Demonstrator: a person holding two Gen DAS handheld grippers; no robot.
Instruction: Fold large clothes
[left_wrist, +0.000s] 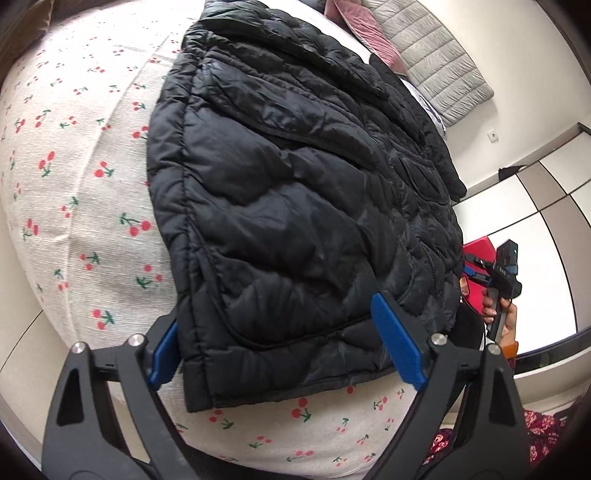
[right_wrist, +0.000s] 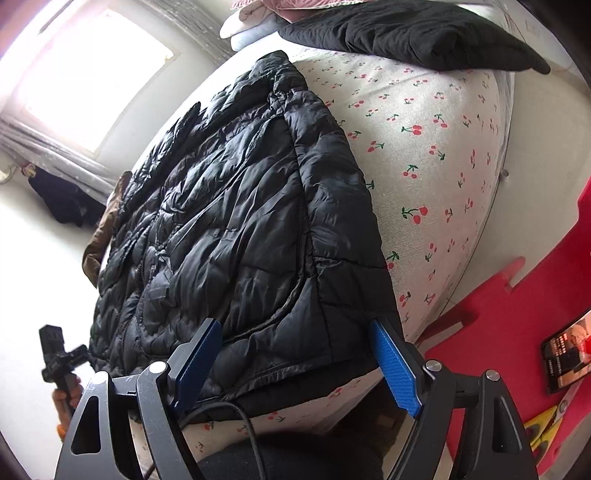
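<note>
A black quilted puffer jacket (left_wrist: 295, 184) lies flat on the cherry-print bed sheet (left_wrist: 74, 166), its hem toward me. My left gripper (left_wrist: 280, 339) is open, its blue pads (left_wrist: 397, 343) straddling the jacket's lower left hem corner. In the right wrist view the same jacket (right_wrist: 229, 221) fills the middle, and my right gripper (right_wrist: 295, 354) is open with its blue pads (right_wrist: 395, 365) astride the lower right hem corner. The right gripper also shows in the left wrist view (left_wrist: 506, 273), and the left gripper in the right wrist view (right_wrist: 59, 358), both off the jacket.
A folded black garment (right_wrist: 424, 33) lies at the bed's far end near pink and grey pillows (left_wrist: 436, 55). A red foam mat (right_wrist: 517, 332) with a phone (right_wrist: 569, 354) covers the floor at right. A window (right_wrist: 92, 62) is at left.
</note>
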